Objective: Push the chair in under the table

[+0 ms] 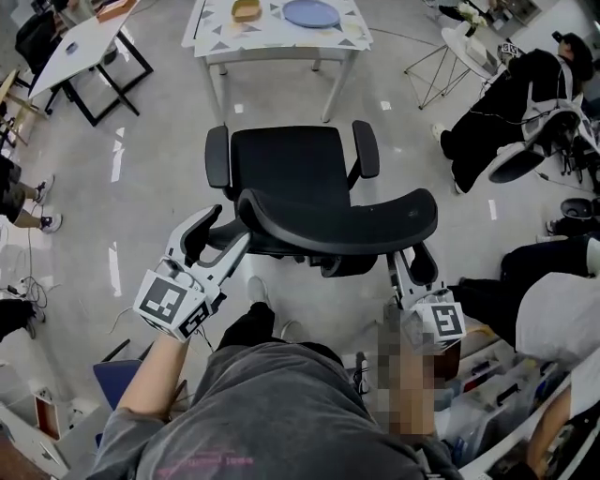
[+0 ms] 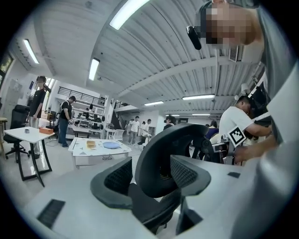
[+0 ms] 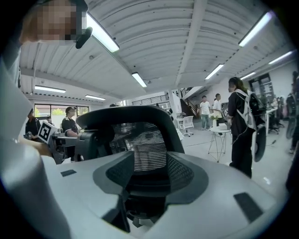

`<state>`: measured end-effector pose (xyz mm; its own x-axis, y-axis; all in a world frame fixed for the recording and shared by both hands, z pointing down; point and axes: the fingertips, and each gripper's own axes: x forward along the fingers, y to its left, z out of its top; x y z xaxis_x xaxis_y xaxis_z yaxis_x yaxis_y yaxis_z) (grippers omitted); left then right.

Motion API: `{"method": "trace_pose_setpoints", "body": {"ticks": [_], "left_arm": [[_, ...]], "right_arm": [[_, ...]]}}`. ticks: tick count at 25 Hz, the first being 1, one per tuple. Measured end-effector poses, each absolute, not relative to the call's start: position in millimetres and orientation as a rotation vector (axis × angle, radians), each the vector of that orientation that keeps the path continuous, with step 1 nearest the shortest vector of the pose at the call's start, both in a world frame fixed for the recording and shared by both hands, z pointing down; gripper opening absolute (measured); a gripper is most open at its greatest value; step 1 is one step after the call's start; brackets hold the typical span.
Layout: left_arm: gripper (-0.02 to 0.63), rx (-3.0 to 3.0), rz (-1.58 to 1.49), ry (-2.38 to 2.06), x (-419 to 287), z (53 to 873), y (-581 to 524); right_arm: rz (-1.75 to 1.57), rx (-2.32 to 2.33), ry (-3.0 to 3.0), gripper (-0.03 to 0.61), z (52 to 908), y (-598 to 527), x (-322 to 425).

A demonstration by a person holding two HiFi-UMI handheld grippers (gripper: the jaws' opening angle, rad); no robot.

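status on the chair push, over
Both open: left gripper, right gripper, at backrest ends. The chair short of table, not under it. Nothing seen on floor between.

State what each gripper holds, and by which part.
Nothing is gripped: left gripper and right gripper both stand open at opposite ends of the chair backrest.

The grey floor point(image 1: 159, 131) carries the chair point(image 1: 291, 164) at centre frame; the white worktop point(image 1: 272, 39) above it holds a blue plate point(image 1: 311, 13) and a tan container point(image 1: 247, 10).
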<state>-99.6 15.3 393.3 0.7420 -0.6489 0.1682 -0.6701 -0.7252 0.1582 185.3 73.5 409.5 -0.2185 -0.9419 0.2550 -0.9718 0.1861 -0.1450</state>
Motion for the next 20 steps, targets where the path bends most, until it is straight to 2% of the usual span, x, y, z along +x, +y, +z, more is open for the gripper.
{"method": "trace_pose_setpoints", "body": {"ticks": [10, 20], "left_arm": [[0.254, 2.821, 0.213, -0.849, -87.8, 405.4, -5.9], [0.255, 2.817, 0.257, -0.824, -73.9, 412.0, -7.2]], "right_arm": [[0.333, 1.977, -2.151, 0.196, 415.5, 54.5, 199.2], [0.260, 1.850, -2.181, 0.212, 420.0, 36.1, 216.4]]}}
